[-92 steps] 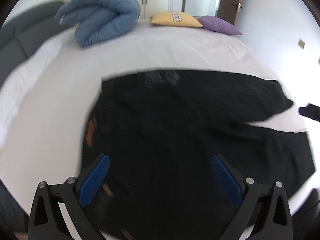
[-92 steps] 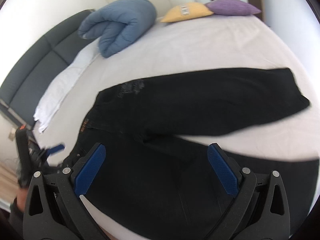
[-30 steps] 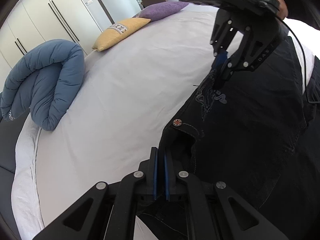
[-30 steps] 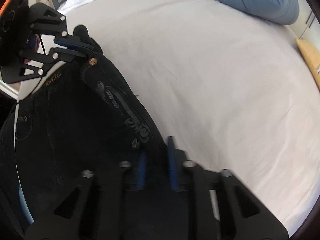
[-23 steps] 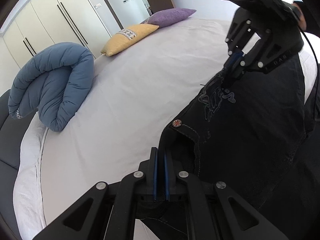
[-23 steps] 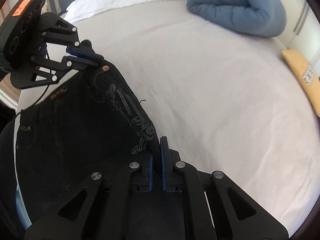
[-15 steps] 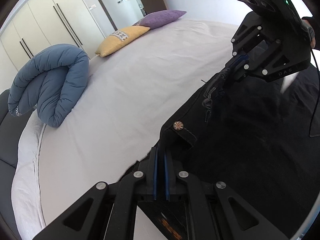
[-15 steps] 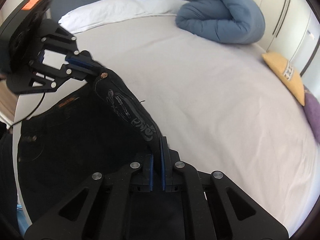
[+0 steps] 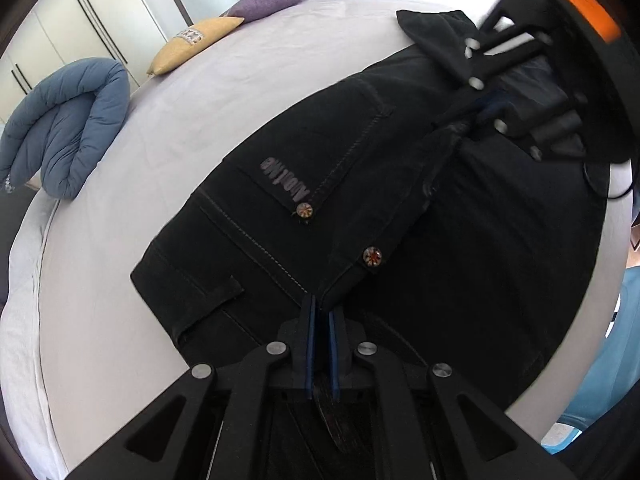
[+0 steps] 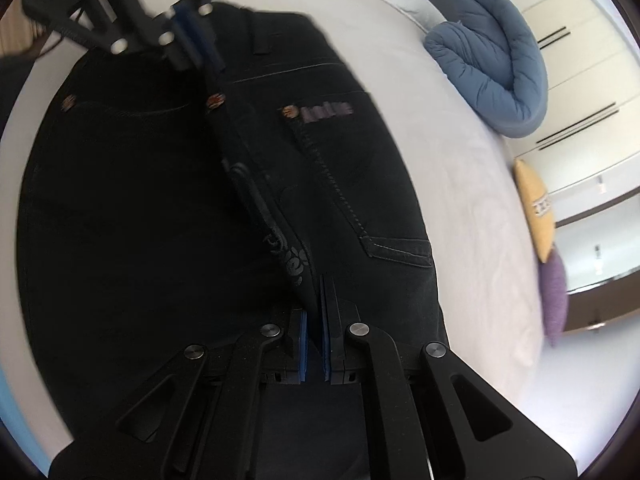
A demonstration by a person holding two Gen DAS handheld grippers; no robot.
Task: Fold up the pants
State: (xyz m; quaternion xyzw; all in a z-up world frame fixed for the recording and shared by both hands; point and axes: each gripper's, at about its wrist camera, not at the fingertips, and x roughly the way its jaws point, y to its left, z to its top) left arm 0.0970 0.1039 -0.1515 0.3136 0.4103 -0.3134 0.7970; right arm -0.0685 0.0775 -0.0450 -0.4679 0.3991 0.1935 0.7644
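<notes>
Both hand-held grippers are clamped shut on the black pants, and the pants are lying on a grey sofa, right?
Not quite. The left hand-held gripper and right hand-held gripper are shut on the black pants, but the pants lie on a white bed, as the left wrist view shows.

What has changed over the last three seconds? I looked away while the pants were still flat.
Both grippers went from open above the flat black pants to shut on them: the left gripper at the waistband, the right gripper further along the same edge. Together they carried that edge over, so the back pocket side now faces up. The blue duvet and the pillows on the bed stayed put.
</notes>
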